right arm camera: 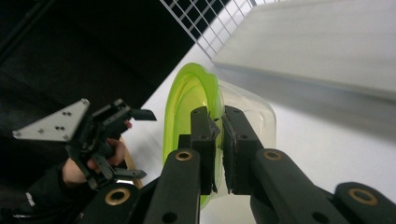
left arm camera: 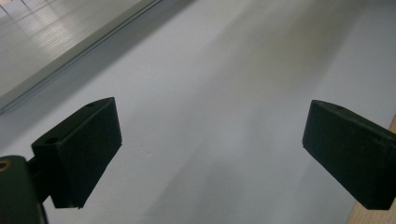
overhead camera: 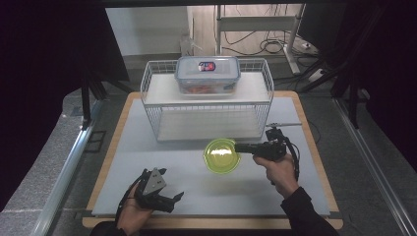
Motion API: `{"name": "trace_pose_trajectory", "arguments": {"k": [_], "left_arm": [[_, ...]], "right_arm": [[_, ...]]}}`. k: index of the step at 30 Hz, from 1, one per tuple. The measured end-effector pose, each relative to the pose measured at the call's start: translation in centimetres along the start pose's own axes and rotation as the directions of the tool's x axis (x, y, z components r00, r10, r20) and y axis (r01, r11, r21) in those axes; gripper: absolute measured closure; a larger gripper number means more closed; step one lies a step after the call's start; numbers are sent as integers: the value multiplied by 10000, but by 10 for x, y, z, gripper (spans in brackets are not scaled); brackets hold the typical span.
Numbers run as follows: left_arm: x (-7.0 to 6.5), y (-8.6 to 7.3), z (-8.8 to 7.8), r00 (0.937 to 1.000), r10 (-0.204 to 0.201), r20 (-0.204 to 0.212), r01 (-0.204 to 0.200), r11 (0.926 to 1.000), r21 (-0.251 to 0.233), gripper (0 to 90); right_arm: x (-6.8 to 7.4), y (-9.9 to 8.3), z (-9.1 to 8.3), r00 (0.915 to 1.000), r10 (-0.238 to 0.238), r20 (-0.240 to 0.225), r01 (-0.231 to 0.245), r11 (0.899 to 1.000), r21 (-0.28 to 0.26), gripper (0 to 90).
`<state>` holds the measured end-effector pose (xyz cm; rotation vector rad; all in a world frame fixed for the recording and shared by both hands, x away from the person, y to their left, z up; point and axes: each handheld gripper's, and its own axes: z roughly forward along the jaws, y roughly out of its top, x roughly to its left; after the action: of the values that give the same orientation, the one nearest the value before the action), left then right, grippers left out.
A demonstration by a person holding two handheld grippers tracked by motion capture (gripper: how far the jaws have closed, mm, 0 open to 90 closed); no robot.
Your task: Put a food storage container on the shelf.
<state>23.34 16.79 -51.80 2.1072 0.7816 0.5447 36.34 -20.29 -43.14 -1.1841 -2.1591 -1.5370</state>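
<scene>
Two jaws of my right gripper (right arm camera: 219, 154) pinch the green bowl (overhead camera: 221, 155) by its rim in front of the wire rack (overhead camera: 206, 101), so I'd keep it level, left gripper (left arm camera: 210, 154) idle and open.

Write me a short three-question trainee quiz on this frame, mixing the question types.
1. True or false: the right tool is shut on the rim of the green bowl.
2. Where does the lidded plastic box sit? A) on the table B) on the top shelf of the wire rack C) in the bowl
3. Fill in: the left tool has its jaws ____ over the grey mat.

Key: 1 true; 2 B; 3 open
</scene>
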Motion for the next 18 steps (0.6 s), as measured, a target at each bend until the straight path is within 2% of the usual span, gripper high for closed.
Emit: {"name": "trace_pose_trajectory", "arguments": {"k": [3, 18], "left_arm": [[1, 0, -2, 10000, -52, -34, 51, 9999, -145, 44], [1, 0, -2, 10000, -55, -47, 54, 9999, -130, 44]], "right_arm": [[3, 7, -4, 9999, -83, -77, 82, 9998, -186, 844], [22, 42, -23, 9990, -372, -258, 346, 9951, -925, 844]]}}
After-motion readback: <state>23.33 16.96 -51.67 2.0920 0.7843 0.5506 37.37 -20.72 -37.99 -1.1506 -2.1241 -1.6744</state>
